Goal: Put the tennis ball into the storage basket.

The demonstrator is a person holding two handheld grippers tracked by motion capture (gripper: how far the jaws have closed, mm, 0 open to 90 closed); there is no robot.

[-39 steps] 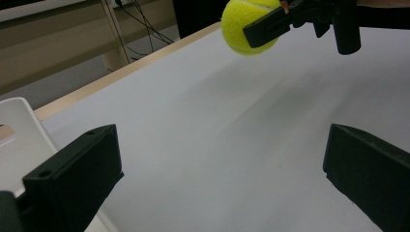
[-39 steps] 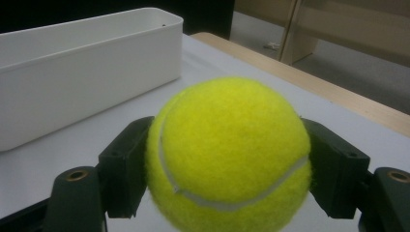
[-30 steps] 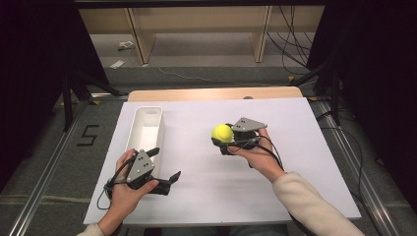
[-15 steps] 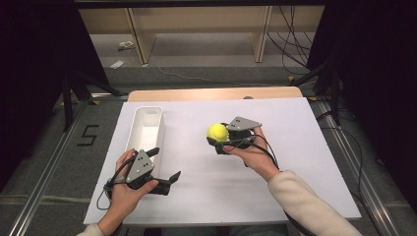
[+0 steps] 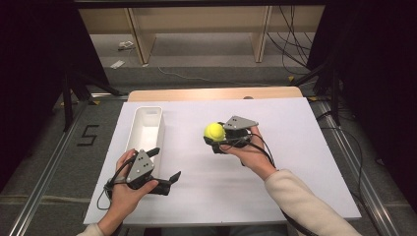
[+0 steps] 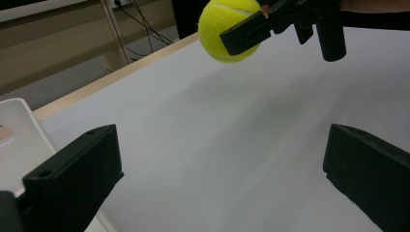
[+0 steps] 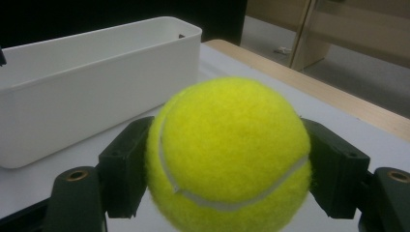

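A yellow tennis ball is held above the white table top, with my right gripper shut on it; in the right gripper view the ball sits squeezed between both black jaws. The left gripper view shows the same ball up high with the other gripper's jaw across it. My left gripper rests near the table's front left, open, nothing between its fingers. A long white bin stands left of the ball, just beyond the left gripper.
The white board covers most of a wooden table. Behind it are wooden shelf legs and cables on the floor. A "5" mark is on the floor at left.
The right gripper has carried the ball slightly left, toward the bin. The left gripper has stayed put.
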